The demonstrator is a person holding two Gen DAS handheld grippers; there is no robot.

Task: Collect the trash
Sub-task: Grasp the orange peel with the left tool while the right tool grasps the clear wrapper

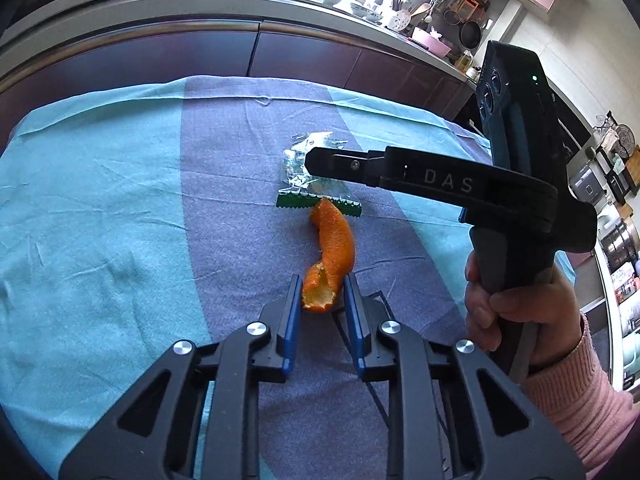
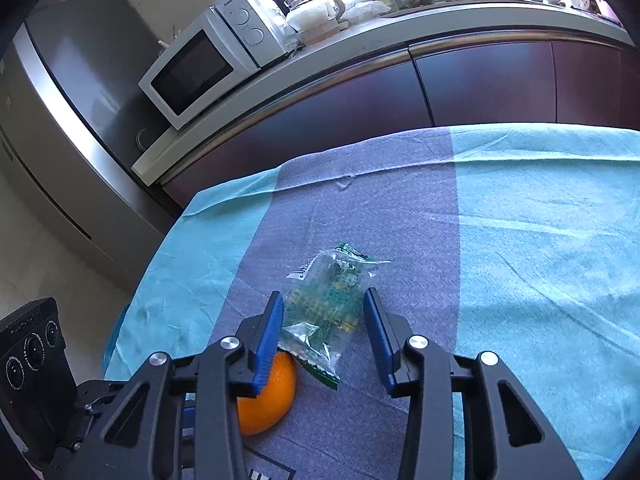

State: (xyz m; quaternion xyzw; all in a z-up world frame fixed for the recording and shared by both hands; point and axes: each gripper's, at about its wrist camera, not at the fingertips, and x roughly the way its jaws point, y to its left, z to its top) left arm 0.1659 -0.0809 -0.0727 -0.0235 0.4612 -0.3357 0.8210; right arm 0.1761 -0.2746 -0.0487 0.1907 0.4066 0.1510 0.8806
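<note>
Left gripper (image 1: pixel 322 286): jaws nearly closed, pads touching the near end of the orange peel (image 1: pixel 330 256) on the bench (image 1: pixel 100 240).
Room: open cloth left.
Right gripper (image 2: pixel 322 312): jaws half open astride the clear wrapper (image 2: pixel 326 304), not pressing; bare cloth right.

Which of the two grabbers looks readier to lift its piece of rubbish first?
Probably the left hand-held gripper: its blue pads already pinch the orange peel. The right hand-held gripper only straddles the plastic wrapper, with a gap showing.
</note>
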